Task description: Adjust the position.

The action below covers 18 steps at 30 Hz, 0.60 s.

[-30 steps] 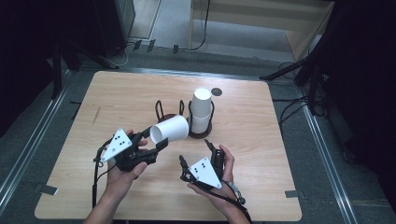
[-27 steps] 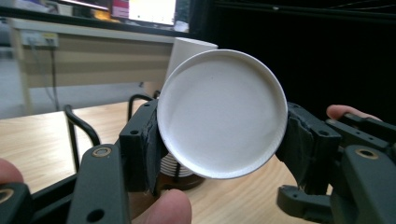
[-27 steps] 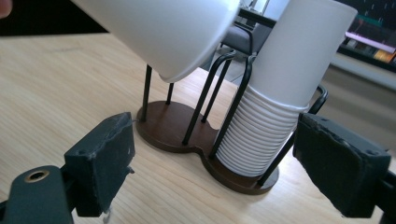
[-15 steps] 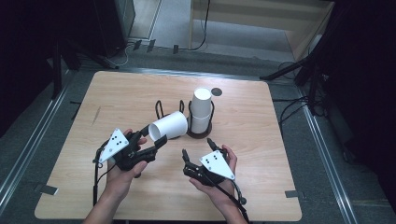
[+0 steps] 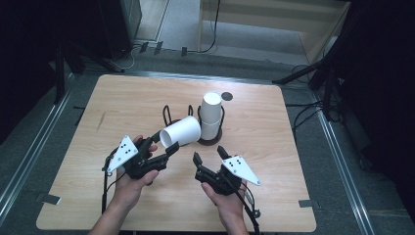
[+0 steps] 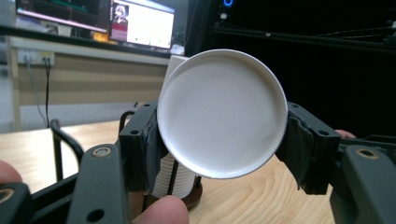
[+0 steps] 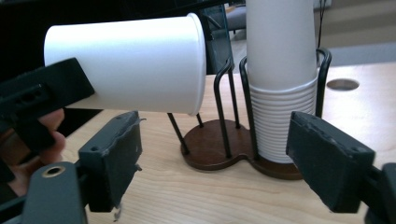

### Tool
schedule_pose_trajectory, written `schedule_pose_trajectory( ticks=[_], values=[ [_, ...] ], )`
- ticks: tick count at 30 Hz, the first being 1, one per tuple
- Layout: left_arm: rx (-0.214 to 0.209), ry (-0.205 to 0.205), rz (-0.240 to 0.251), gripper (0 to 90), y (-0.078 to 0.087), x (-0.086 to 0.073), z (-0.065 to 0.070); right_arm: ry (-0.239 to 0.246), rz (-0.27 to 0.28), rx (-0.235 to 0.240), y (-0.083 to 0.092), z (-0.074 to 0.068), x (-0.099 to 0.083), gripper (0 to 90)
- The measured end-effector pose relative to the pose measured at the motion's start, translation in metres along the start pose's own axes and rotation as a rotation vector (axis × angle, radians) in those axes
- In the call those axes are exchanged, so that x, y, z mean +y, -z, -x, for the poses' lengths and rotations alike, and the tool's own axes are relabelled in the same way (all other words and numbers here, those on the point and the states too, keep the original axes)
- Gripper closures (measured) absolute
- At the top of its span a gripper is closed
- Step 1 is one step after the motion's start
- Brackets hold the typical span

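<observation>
My left gripper (image 5: pixel 165 142) is shut on a white paper cup (image 5: pixel 180 131) held on its side above the table, mouth toward the rack. In the left gripper view the cup's round bottom (image 6: pixel 222 112) sits between the two pads (image 6: pixel 145 140). A stack of white cups (image 5: pixel 211 115) stands upright in a black wire holder (image 5: pixel 169 113) with a brown base. My right gripper (image 5: pixel 208 153) hovers just in front of the holder. Its jaws have just been closing and stand apart with nothing between them. In the right gripper view the held cup (image 7: pixel 135 65) is up left and the stack (image 7: pixel 280 93) is ahead.
The wooden table (image 5: pixel 122 98) has a dark round cable hole (image 5: pixel 226 96) behind the holder. The holder's second wire slot (image 7: pixel 224 102) has no cups in it. Dark equipment and cables surround the table on the floor.
My right gripper has risen a little and its jaws have narrowed. The left gripper and its cup have barely moved.
</observation>
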State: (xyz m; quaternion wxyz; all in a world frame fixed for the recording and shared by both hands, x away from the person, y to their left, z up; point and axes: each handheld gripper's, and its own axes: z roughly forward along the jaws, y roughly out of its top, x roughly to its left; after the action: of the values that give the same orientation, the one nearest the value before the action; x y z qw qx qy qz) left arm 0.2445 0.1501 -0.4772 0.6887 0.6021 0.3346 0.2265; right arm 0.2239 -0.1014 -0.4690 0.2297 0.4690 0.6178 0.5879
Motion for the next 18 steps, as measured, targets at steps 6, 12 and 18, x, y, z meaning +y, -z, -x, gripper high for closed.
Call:
schedule_pose_trajectory(
  ticks=[6, 12, 18],
  values=[
    [0.006, -0.022, 0.004, 37.0, -0.0009, -0.0031, 0.0014, -0.093, -0.009, -0.017, 0.001, 0.0, 0.0026, 6.7],
    [0.008, -0.03, 0.033, 36.9, -0.0019, -0.0055, 0.0041, -0.246, -0.001, -0.004, 0.0, -0.0015, 0.0054, 6.6],
    [0.007, -0.034, 0.041, 36.9, -0.0034, -0.0085, 0.0054, -0.461, -0.015, 0.024, -0.0052, -0.0017, 0.0092, 5.7]
  ],
)
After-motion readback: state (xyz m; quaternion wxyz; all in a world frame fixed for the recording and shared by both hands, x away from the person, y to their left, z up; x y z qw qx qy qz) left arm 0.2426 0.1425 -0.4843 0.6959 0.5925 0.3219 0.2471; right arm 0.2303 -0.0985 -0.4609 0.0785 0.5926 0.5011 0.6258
